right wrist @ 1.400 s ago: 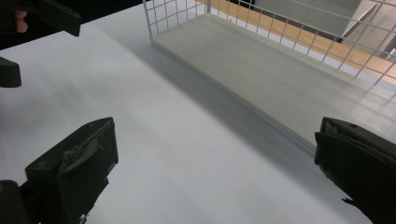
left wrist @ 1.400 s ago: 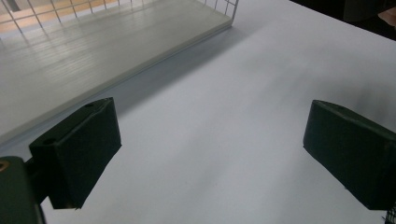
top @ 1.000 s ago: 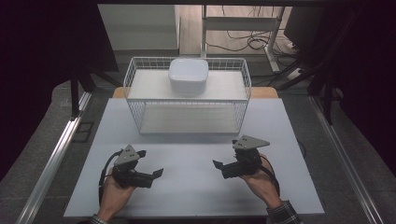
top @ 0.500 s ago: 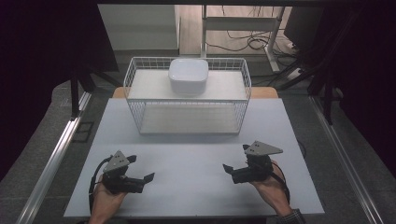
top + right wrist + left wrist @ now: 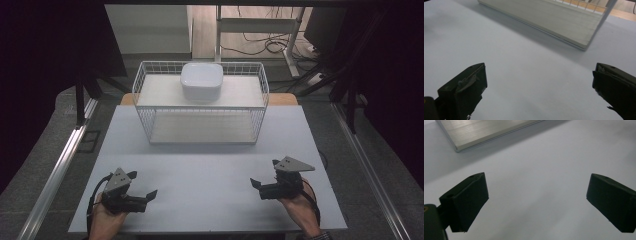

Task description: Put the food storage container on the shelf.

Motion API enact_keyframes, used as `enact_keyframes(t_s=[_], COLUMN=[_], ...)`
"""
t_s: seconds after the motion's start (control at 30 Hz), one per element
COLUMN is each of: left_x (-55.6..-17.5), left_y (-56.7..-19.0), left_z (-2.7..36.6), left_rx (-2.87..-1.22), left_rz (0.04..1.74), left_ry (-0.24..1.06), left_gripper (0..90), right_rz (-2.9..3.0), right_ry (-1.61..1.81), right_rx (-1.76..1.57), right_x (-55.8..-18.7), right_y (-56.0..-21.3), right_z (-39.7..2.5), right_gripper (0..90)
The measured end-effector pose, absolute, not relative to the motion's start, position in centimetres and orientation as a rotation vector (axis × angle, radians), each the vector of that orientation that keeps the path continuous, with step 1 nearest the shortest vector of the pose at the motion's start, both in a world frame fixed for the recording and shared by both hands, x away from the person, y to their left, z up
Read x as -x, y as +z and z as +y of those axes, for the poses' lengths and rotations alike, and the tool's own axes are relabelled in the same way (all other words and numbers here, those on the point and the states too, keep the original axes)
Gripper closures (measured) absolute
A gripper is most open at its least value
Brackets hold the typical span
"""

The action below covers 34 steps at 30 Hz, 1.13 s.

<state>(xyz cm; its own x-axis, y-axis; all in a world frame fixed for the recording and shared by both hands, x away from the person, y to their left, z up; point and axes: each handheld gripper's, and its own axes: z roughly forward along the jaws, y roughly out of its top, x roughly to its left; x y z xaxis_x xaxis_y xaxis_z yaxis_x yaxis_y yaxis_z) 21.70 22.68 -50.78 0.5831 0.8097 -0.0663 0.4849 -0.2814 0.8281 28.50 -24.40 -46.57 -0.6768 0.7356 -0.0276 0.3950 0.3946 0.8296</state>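
White wire makes up the basket standing at the 12 o'clock end of your tabletop, with a pale board as its floor and a second board across its top. On that upper board, toward the far side, sits a white rounded-square bowl.

Your left tool rests low at about 7 o'clock, held in your left hand, its tips pointing toward 3 o'clock. Its jaws are released, standing wide apart over bare tabletop in the left gripper view, with a corner of the basket's lower board beyond them.

Your right tool sits at about 5 o'clock in your right hand, tips pointing toward 9 o'clock. Its jaws are likewise spread wide and grasp nothing. Both tools lie well apart from the basket and from each other.
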Motion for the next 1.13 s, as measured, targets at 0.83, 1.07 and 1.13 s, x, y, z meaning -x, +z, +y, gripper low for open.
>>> enact_keyframes(t_s=[0.83,1.07,1.13], left_x=[-21.6,-21.8,-21.8], left_y=[-53.0,-53.2,-53.2], left_z=[23.8,23.7,23.6], left_rx=[-1.998,-2.009,-2.004], left_rz=[1.101,1.107,1.105], left_ry=[0.41,0.382,0.377], left_gripper=[1.6,1.4,1.5], right_rz=[2.333,2.371,2.37], right_ry=[1.039,0.994,0.982], right_rx=[-1.029,-1.038,-1.03], right_x=[-28.0,-28.2,-28.2], right_y=[-50.5,-51.0,-51.1], right_z=[-26.2,-26.0,-26.0], right_gripper=[0.0,0.0,0.0])
